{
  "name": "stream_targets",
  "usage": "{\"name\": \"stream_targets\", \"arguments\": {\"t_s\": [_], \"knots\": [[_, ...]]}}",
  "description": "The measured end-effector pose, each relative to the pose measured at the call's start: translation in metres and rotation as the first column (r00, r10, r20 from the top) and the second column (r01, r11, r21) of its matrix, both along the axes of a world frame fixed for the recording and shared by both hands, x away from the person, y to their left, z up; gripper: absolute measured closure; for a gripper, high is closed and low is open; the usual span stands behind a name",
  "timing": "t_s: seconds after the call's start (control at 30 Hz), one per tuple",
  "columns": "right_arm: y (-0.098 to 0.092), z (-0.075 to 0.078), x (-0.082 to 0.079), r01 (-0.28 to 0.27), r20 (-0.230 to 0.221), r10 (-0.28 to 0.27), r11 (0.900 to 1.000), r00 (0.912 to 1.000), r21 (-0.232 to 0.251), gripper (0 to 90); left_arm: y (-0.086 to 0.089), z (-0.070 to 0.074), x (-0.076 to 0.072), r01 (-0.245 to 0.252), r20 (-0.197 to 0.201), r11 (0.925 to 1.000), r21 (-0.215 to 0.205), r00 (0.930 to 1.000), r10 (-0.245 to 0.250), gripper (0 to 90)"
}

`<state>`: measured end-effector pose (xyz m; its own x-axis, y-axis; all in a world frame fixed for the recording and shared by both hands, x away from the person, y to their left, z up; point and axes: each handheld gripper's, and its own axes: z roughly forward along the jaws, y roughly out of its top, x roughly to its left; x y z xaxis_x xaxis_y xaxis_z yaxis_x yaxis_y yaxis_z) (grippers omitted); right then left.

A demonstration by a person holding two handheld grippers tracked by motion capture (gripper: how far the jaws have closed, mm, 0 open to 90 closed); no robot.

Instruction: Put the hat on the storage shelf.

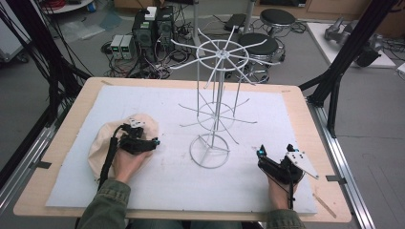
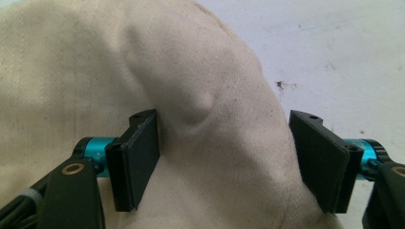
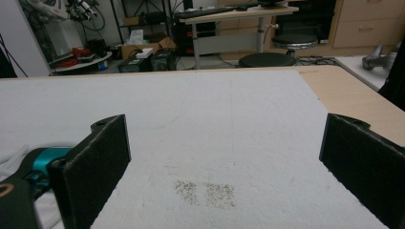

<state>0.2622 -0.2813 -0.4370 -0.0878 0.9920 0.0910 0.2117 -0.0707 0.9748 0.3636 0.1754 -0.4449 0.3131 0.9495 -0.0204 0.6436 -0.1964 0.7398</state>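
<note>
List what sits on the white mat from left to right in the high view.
Beige cloth cap under the left tool → white wire display rack → right tool.

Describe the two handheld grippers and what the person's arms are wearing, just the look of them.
Both are black tools. The left gripper and right gripper each have two flat, rectangular black jaws with teal-blue fittings at the base, seen in both gripper views. Each carries a grey three-cornered plate on top, and a black cable trails back along the hand. The left gripper's body shows a brass-coloured ring. The sleeves are olive green.
</note>
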Motion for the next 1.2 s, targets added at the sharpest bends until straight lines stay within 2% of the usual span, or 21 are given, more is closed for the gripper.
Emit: {"name": "stream_targets", "arguments": {"t_s": [0.07,0.17,0.4,0.53,0.57,0.6,0.67,0.83,1.0,1.1,1.13,1.17,1.2], "knots": [[0.0,0.0,0.0,0.0,0.001,0.0,1.0,1.0,-0.001,2.1,0.001,0.0,0.0,-0.009,-0.001,0.9999,-0.013,1.0,0.009,32.0],[0.001,0.0,0.001,0.002,0.003,-0.002,1.0,1.0,0.001,2.1,0.002,0.001,0.0,0.003,0.002,0.9998,-0.018,1.0,-0.003,36.9],[0.001,0.0,0.001,-0.003,-0.001,0.003,1.0,1.0,0.002,2.1,0.0,0.001,-0.004,0.044,0.026,0.9987,-0.025,0.9988,-0.043,58.3],[0.001,0.0,0.001,-0.002,-0.006,0.002,1.0,1.0,0.008,2.2,0.002,0.001,-0.005,0.058,0.029,0.997,-0.051,0.998,-0.056,69.5],[0.001,0.0,0.001,-0.004,-0.005,0.004,1.0,1.0,0.005,2.1,0.005,0.002,-0.005,0.066,0.028,0.994,-0.087,0.9976,-0.063,72.3],[0.001,0.0,0.001,-0.005,-0.007,0.005,1.0,1.0,0.007,2.1,0.006,0.003,-0.005,0.071,0.034,0.9926,-0.099,0.9971,-0.068,74.4],[0.001,0.0,0.001,-0.004,-0.007,0.004,1.0,1.0,0.009,2.1,0.007,0.003,-0.006,0.084,0.042,0.9913,-0.101,0.9959,-0.08,78.1],[0.001,0.0,0.001,-0.002,-0.008,0.002,1.0,1.0,0.005,2.1,0.008,0.004,-0.01,0.12,0.057,0.987,-0.107,0.9918,-0.115,80.2],[0.001,0.0,0.001,-0.002,-0.007,0.002,1.0,1.0,0.006,2.1,0.011,0.006,-0.011,0.118,0.069,0.984,-0.133,0.9916,-0.11,80.1],[0.0,0.0,0.001,-0.004,-0.006,0.004,1.0,1.0,0.006,2.1,0.017,0.015,-0.016,0.14,0.116,0.9738,-0.18,0.986,-0.12,80.1],[0.001,0.0,0.001,-0.002,-0.005,0.002,1.0,1.0,0.007,2.1,0.017,0.015,-0.016,0.14,0.116,0.9738,-0.18,0.986,-0.12,80.0],[0.001,0.0,0.001,-0.003,-0.007,0.003,1.0,1.0,0.007,2.1,0.02,0.021,-0.02,0.153,0.154,0.9655,-0.21,0.9805,-0.122,80.0],[0.001,0.0,0.001,-0.002,-0.008,0.002,1.0,1.0,0.007,2.2,0.022,0.024,-0.022,0.159,0.174,0.9622,-0.222,0.9774,-0.121,80.0]]}}
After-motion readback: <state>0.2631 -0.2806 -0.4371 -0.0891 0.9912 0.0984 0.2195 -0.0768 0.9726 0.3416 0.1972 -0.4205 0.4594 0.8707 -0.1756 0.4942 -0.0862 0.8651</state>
